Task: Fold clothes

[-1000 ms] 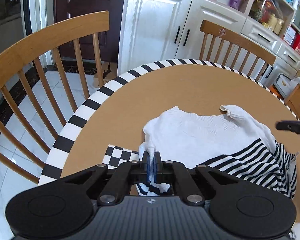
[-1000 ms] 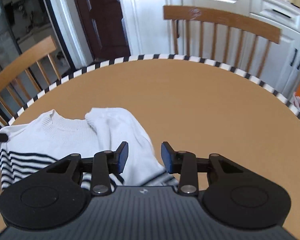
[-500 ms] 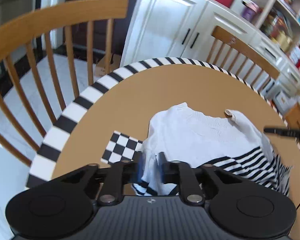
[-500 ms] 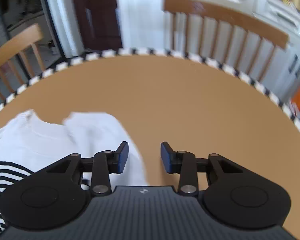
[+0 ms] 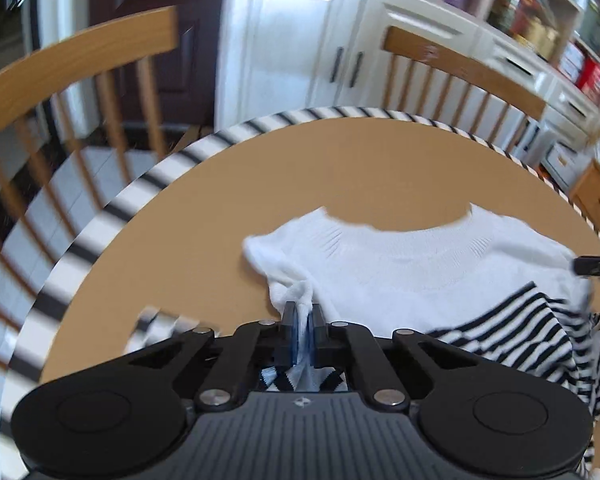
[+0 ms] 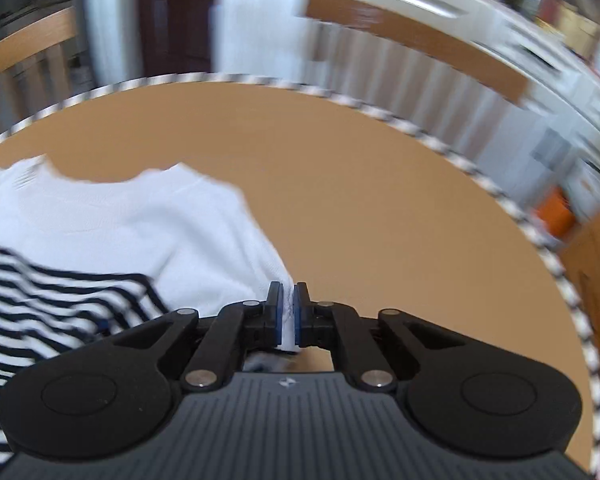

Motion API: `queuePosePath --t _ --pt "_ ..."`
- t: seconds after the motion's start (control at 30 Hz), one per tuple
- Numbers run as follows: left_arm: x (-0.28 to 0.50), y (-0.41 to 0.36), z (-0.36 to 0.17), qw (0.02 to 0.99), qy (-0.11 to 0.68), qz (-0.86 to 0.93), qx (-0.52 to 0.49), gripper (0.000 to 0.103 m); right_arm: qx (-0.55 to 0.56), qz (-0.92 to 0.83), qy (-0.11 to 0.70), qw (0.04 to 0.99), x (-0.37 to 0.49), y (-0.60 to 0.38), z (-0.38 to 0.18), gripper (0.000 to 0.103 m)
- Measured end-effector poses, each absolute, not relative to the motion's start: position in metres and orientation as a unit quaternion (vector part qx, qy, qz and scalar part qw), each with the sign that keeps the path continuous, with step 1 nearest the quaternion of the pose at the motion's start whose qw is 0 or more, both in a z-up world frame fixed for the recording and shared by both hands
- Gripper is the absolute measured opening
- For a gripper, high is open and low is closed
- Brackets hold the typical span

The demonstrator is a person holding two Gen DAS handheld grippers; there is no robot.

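Two grips: I hold one sweater [image 5: 412,276] at its two sides, probably to carry a fold evenly.
Left hand-held gripper [image 5: 301,320]: pressed together on bunched white knit at the sweater's 9 o'clock edge.
Right hand-held gripper [image 6: 286,312]: nearly closed, pinching white fabric at its 3 o'clock edge.
Sweater: on the bench [image 6: 340,168], collar toward 12 o'clock, striped part nearest me.

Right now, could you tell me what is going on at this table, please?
A person is folding a white sweater with black stripes on a round table. The left claw is shut on the sweater's left side, and the right claw is shut on its right side. The neckline faces away, and both views are blurred.
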State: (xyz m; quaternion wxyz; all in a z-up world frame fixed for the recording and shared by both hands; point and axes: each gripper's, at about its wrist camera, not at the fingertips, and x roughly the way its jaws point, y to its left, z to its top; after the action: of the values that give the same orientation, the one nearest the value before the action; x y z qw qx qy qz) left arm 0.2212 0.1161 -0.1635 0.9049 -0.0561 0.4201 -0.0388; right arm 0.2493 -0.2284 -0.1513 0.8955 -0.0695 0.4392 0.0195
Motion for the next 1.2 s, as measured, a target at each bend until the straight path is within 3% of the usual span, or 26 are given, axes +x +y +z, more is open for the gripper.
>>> queuePosePath --t 0.3,0.57,0.67,0.7,0.9,1.07,1.17,1.2 --pt "0.285 0.042 -0.156 0.919 0.382 -0.092 0.029 0.005 -0.029 -0.095 0.438 0.893 0.231 -0.324 -0.142 0.005" --pt "0.302 0.048 -0.172 0.908 0.407 -0.062 0.077 0.005 0.012 -0.097 0.457 0.884 0.229 -0.33 -0.173 0.005" --pt "0.297 0.047 -0.171 0.907 0.407 -0.072 0.077 0.006 0.006 -0.101 0.456 0.884 0.226 -0.329 -0.177 0.011" --pt "0.292 0.05 -0.167 0.908 0.407 -0.076 0.064 0.007 0.003 -0.104 0.457 0.883 0.224 -0.328 -0.174 0.018" --pt "0.221 0.062 -0.105 0.91 0.376 -0.176 -0.009 0.024 0.031 -0.049 0.427 0.902 0.129 -0.316 -0.118 0.049" --pt "0.138 0.0 -0.106 0.849 0.397 -0.348 0.013 0.05 0.145 0.036 0.5 0.853 0.052 -0.278 -0.142 0.052" --pt "0.117 -0.037 -0.13 0.834 0.398 -0.376 0.065 0.055 0.212 0.053 0.524 0.823 0.026 -0.262 -0.161 0.054" --pt "0.117 -0.046 -0.141 0.828 0.41 -0.374 0.076 0.053 0.233 0.051 0.525 0.817 0.022 -0.259 -0.168 0.045"
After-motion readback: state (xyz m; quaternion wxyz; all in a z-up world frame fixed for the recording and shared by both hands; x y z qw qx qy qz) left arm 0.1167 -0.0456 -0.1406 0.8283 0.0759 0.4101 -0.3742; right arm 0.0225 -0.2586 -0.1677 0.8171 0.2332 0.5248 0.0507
